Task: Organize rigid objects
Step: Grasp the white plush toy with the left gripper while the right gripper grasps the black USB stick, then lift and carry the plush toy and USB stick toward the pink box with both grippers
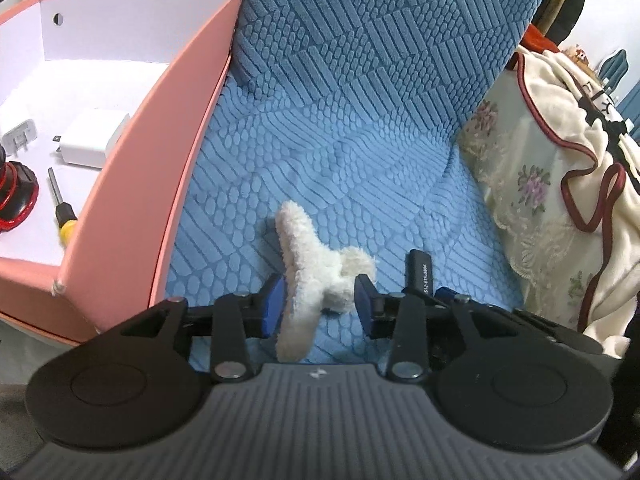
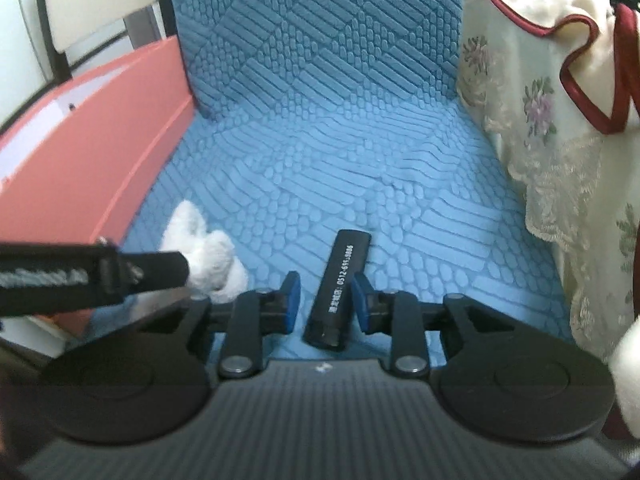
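Left gripper jaws spread, straddling white fluffy clip on blue cushion, no squeeze visible. Right gripper also unclenched, black stick lying between its pads, on the cushion. Pink box far left holds white charger, screwdriver.

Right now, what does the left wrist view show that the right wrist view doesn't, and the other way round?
Only the left wrist view looks inside the pink box: white charger, yellow-handled screwdriver, red-and-black object. It also shows the left gripper open around the white fluffy hair clip.

Only the right wrist view shows the right gripper open around the black stick, and its printed digits.

Both show clip, stick, box wall and blue sofa cover.
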Available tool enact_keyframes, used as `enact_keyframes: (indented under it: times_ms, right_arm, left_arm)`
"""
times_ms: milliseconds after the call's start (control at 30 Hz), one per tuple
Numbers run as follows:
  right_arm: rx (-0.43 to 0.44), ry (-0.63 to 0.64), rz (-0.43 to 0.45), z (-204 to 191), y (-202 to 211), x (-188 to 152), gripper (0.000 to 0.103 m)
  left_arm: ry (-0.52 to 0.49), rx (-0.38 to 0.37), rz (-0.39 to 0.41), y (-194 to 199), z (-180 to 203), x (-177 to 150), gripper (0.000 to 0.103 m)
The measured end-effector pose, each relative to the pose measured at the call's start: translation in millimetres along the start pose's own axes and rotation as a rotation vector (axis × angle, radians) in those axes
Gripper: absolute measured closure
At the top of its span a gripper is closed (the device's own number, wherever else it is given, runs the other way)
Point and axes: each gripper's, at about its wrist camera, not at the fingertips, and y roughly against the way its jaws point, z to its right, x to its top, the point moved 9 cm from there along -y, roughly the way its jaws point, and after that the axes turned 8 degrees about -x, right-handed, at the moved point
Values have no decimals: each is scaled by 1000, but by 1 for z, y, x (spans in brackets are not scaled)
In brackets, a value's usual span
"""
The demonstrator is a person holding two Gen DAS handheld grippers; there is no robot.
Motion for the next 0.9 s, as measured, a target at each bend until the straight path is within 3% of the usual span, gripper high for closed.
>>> enact_keyframes:
  times_ms: [200,433,600,900]
  right_arm:
    - [-30,31,12,0,-9,-1,73]
    - [-23,-36,-28,12,-3,-2,75]
    - [-22,-43,-15,17,10,-2,75]
    - [-16,-36,-64,17,5,-10,75]
  left_arm:
    - [-15,2,2,-3,3,0,58]
    - [-32,5,-9,-10,6,0,57]
    - [-52,-4,-12,-16,10,1,48]
    - [-69,2,-30,-27,14,3,42]
